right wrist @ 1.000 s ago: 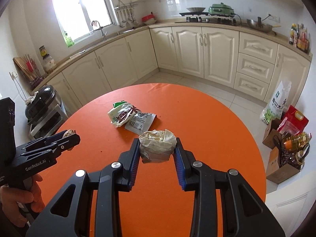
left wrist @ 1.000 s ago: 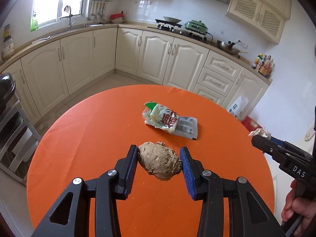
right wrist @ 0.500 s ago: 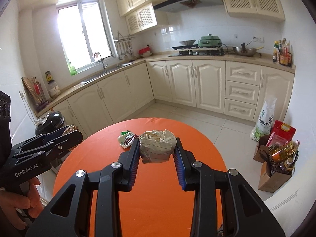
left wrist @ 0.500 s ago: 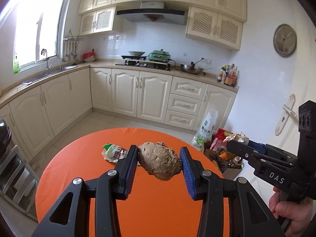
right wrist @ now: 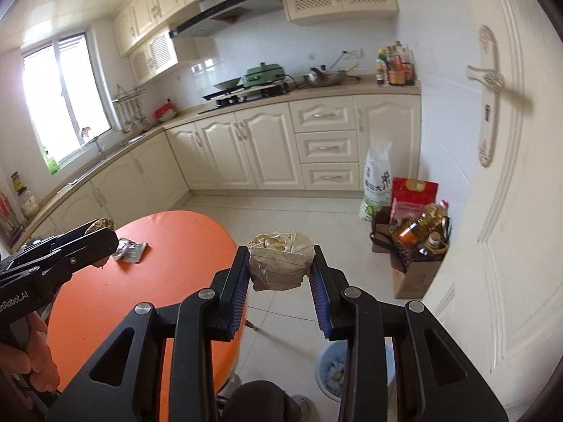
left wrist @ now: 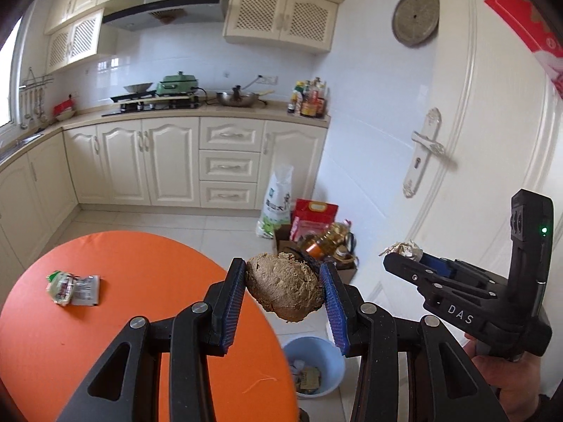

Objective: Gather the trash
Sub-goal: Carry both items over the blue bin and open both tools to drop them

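Note:
My left gripper (left wrist: pixel 283 290) is shut on a brown crumpled wad (left wrist: pixel 285 292) and holds it in the air past the orange table's (left wrist: pixel 140 281) right edge, above a light blue trash bin (left wrist: pixel 313 365) on the floor. My right gripper (right wrist: pixel 279 267) is shut on a pale crumpled paper ball (right wrist: pixel 279 263), also off the table; the bin (right wrist: pixel 332 372) shows low between its fingers. The right gripper also shows in the left wrist view (left wrist: pixel 401 256). A crumpled snack wrapper (left wrist: pixel 72 285) lies on the table, also in the right wrist view (right wrist: pixel 130 248).
Grocery bags, a rice sack and an oil bottle (right wrist: pixel 418 232) stand on the floor by the white door (right wrist: pixel 499 176). Cream cabinets (right wrist: pixel 281 147) line the far wall. The bin holds several bits of trash.
Both grippers have swung right and away from the table with their wads. The view has shifted from the tabletop to the floor, the door and the bin.

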Tool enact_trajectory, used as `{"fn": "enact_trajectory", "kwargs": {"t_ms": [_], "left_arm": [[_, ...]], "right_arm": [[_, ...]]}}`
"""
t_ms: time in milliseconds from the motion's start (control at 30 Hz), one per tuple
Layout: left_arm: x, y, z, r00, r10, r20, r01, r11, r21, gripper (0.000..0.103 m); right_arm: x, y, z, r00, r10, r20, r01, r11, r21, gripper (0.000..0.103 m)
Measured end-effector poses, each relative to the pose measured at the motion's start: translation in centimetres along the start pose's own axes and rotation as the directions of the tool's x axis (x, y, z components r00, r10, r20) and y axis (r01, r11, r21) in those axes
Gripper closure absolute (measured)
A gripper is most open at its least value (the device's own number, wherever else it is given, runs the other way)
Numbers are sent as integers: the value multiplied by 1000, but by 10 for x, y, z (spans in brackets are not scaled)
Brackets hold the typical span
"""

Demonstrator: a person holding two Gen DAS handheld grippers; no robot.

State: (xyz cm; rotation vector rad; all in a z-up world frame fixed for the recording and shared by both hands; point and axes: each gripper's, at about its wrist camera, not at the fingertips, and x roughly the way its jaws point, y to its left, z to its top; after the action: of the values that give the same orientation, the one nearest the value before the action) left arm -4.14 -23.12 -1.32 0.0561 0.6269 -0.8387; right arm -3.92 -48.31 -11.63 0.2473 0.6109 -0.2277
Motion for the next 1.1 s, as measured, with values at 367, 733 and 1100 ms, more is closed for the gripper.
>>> {"fn": "enact_trajectory", "kwargs": {"t_ms": [367,733,1100], "left_arm": [[150,-73,-7,941,-121,-317,136,990,24,64],[319,-94,33,840,-107,-532,124,992,-4,63],[354,-84,36,844,-26,-536,42,999,19,19]], "right_arm": [[63,-125,-65,973,-94,-212,135,972,192,69],[138,-183,-113,940,-35,-340,155,930,332,67],[147,-196,-128,926,-62,-373,213,901,379,14]]}}
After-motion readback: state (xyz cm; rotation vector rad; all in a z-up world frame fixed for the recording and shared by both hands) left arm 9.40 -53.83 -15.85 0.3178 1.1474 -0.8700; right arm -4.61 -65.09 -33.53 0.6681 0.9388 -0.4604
